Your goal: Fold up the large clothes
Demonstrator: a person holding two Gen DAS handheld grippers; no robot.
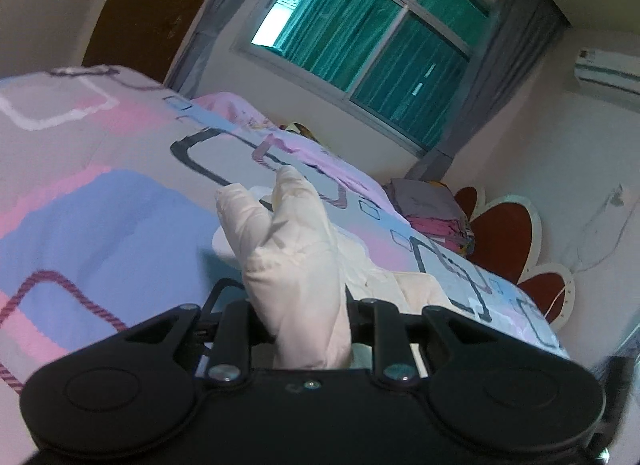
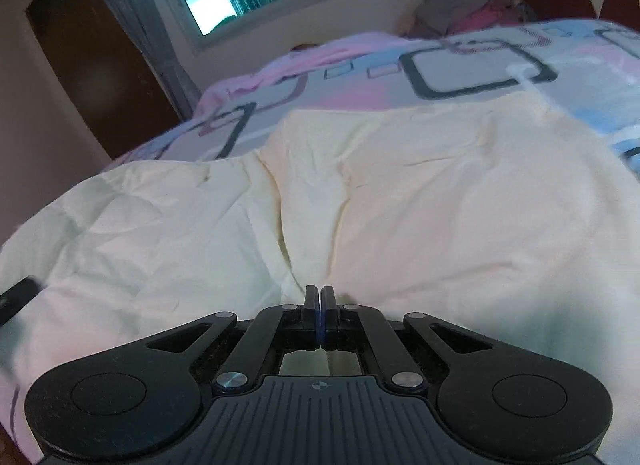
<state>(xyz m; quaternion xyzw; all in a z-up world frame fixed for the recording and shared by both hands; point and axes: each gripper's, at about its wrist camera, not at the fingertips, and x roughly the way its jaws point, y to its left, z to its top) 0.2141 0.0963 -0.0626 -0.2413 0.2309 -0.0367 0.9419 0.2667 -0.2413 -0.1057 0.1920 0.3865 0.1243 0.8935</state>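
Observation:
A large cream garment (image 2: 440,193) lies spread and creased over the patterned bed cover (image 2: 460,73). In the right wrist view my right gripper (image 2: 320,293) is shut low over the garment, and the cloth's creases run together at its fingertips. In the left wrist view my left gripper (image 1: 308,309) is shut on a bunched part of the same cream garment (image 1: 292,249). That bunch stands up out of the jaws and hides the fingertips. More of the garment trails onto the bed behind it.
The bed cover (image 1: 100,205) has pink, blue and grey squares. A pile of folded clothes (image 1: 436,213) sits by the red headboard (image 1: 504,233). A window (image 1: 380,45) and a brown door (image 2: 92,61) stand beyond the bed. A dark object (image 2: 16,299) shows at the left edge.

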